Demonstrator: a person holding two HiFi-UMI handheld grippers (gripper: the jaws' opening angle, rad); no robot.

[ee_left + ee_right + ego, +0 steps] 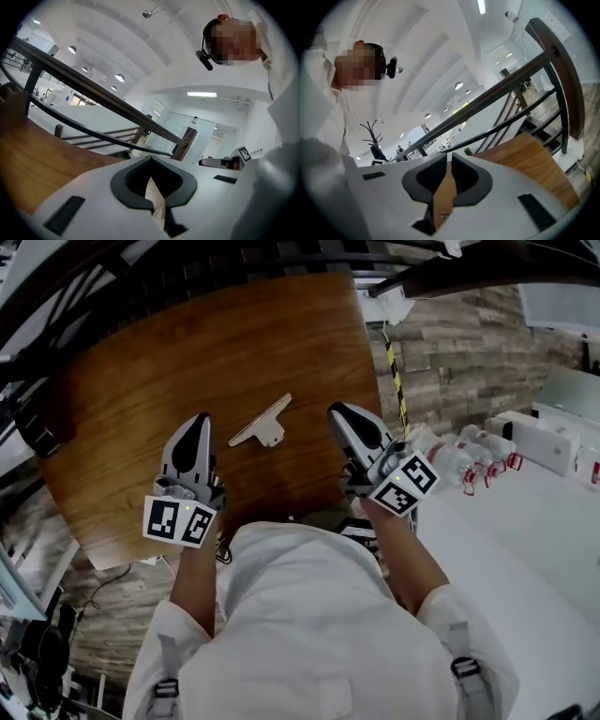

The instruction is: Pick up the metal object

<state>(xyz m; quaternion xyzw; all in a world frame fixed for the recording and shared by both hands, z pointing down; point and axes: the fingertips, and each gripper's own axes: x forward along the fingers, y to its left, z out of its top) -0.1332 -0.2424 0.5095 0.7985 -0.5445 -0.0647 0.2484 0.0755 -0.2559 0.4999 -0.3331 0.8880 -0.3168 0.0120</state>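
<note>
The torso (309,615) hides part of the table (122,381).

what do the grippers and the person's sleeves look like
Both the left gripper and right gripper are white tapered shells with dark ribbed pads. Each carries a cube of black-and-white square markers. The person wears white sleeves with grey buckled straps.
</note>
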